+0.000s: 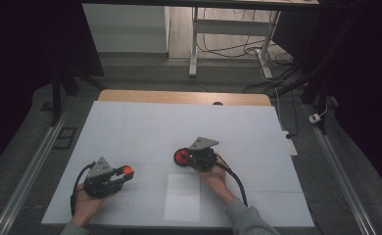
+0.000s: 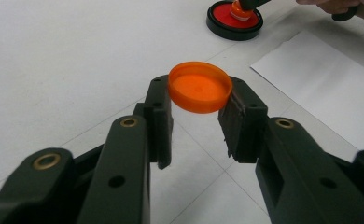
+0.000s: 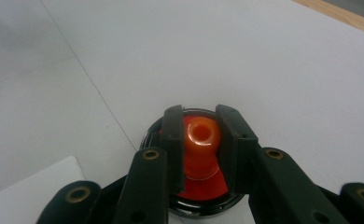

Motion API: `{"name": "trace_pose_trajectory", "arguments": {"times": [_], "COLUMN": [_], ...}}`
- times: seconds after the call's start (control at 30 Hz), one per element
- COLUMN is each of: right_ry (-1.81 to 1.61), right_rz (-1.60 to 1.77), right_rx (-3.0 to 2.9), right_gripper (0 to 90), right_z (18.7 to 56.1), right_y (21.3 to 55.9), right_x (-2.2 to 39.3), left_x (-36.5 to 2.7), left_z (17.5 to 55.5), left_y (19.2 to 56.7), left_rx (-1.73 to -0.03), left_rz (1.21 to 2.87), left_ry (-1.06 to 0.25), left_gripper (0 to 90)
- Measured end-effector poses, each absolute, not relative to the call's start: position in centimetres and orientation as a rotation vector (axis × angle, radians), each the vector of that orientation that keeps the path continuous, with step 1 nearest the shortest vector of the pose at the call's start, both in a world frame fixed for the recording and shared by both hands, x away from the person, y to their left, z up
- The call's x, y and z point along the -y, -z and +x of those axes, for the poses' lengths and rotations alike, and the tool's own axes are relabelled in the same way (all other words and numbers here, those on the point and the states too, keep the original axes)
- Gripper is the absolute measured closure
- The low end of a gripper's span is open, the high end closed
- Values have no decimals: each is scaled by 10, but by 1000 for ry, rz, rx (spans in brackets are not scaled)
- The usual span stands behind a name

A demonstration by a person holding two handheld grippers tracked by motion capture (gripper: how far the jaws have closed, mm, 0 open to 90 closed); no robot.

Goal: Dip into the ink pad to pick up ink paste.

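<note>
White table (image 1: 145,122): left tool (image 1: 125,171) clamps an orange cap (image 2: 199,87); right tool (image 1: 186,156) grips the stamp (image 3: 201,144) on the red ink pad (image 2: 224,23). Press straight down, evenly.

Items on the tabletop (image 1: 145,122), counted. Two grippers: the left gripper (image 2: 196,114) toward the near left corner, the right gripper (image 3: 199,144) near the middle. One orange cap (image 2: 199,87), between the left gripper's closed jaws. One orange stamp (image 3: 201,140), between the right gripper's closed jaws. One round red ink pad (image 1: 181,156) in a black rim. One sheet of paper (image 1: 182,197) at the near edge. Two hands.
</note>
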State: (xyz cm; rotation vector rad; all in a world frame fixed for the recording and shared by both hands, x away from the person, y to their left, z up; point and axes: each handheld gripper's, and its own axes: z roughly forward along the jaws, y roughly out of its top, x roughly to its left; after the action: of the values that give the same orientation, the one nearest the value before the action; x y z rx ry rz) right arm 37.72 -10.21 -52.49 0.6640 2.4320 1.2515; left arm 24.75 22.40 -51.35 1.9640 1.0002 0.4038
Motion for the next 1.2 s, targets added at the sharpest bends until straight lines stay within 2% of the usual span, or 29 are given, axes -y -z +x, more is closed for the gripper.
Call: {"name": "trace_pose_trajectory", "arguments": {"times": [0.37,0.6,1.2], "right_ry": [-1298,-1397,-1346], "right_rz": [722,771,709], "right_rx": [-2428,-2349,-2382], "right_gripper": [727,727,726], "right_z": [380,380,379], "right_y": [524,511,518], "right_x": [105,115,102], "left_x": [-225,-226,-225], "left_z": [248,248,248], "left_y": [513,513,514], "left_rx": [-1002,-1001,-1000], "left_rz": [1959,1958,1966], "left_ry": [-406,-407,-405], "left_gripper": [649,648,648]}}
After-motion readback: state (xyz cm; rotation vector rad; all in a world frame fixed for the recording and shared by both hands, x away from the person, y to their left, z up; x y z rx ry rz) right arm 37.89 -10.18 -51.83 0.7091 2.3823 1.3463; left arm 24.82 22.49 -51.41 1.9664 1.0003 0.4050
